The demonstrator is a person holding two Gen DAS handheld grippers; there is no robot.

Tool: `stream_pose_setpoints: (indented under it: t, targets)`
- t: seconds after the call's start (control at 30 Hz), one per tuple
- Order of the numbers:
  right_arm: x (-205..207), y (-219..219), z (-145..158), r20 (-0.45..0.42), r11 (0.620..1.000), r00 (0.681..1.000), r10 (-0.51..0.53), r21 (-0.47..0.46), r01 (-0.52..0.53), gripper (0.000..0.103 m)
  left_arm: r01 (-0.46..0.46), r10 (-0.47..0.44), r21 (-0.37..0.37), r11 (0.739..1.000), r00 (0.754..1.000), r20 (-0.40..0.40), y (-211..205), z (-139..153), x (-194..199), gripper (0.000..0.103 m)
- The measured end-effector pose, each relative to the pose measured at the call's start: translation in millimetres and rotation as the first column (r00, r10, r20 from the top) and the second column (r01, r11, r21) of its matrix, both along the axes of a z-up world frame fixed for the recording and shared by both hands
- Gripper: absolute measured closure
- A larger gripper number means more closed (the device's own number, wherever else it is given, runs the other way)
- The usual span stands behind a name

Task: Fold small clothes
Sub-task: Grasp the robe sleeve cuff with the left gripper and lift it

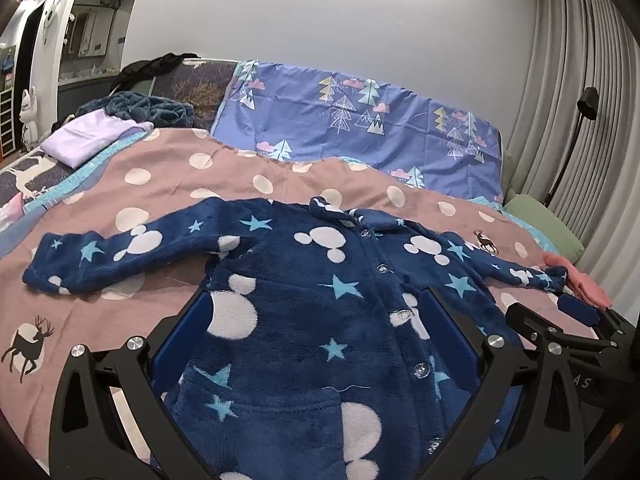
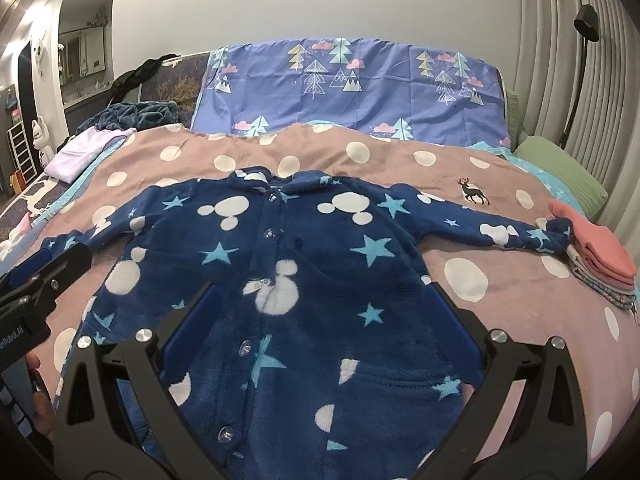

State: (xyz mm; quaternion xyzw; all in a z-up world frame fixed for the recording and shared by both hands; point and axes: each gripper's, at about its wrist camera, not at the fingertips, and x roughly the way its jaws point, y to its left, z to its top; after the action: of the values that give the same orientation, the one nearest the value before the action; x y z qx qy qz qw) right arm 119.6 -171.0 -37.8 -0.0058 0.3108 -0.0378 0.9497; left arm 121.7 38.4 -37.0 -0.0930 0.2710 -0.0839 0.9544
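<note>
dim, sharp (fisheye-bent edges)

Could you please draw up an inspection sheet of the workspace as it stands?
Surface: pink polka-dot bedspread, on a bed.
Job's things: navy fleece star-print baby jacket flat, buttoned, sleeves spread; folded clothes stack beside one cuff.
Clutter: lilac folded cloth, teal blanket.
Grippers: left hand-held gripper and right hand-held gripper both open, above the jacket.
Cables: nothing seen.
Surroundings: tree-print sheet, green pillow, curtain, floor lamp.
</note>
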Motion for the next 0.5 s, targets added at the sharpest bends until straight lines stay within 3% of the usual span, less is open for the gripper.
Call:
stream_pose_setpoints:
  t: [0.1,0.2,0.27,0.3,0.4,0.47,0.5]
  targets:
    - [4.0,-1.9,-4.2,-0.014,1.000,1.000,-0.008,-0.006,0.008,0.002,0.005,-0.006,-0.009,1.000,0.999,-0.033,11.3,-10.0,10.0,0.001]
    - [7.3,-4.6,-10.0,-0.025,1.000,1.000,-0.020,-0.016,0.019,0.002,-0.048,0.043,-0.050,0.998,0.994,-0.097,41.1,-27.1,24.3,0.002]
    - [11.2,-6.2,-15.9,-0.042,0.999,0.999,-0.028,-0.023,0.027,0.002,-0.107,0.087,-0.129,0.986,0.984,-0.155,76.3,-41.9,32.8,0.009]
    - [12.5,-6.6,-18.6,-0.049,0.999,0.998,-0.030,-0.025,0.029,0.002,-0.135,0.103,-0.172,0.976,0.977,-0.184,96.1,-49.4,36.7,0.018]
    - [16.3,-7.2,-27.6,-0.069,0.999,0.997,-0.032,-0.042,0.029,0.002,-0.286,0.212,-0.273,0.918,0.939,-0.271,169.9,-75.0,42.2,0.037]
    - [18.5,-7.6,-33.0,-0.080,0.998,0.996,-0.033,-0.051,0.029,0.002,-0.379,0.290,-0.290,0.879,0.907,-0.307,207.1,-85.5,41.7,0.039]
    - [19.3,-8.2,-35.6,-0.085,0.998,0.996,-0.035,-0.053,0.030,0.002,-0.441,0.340,-0.304,0.844,0.880,-0.332,232.2,-93.1,40.5,0.039]
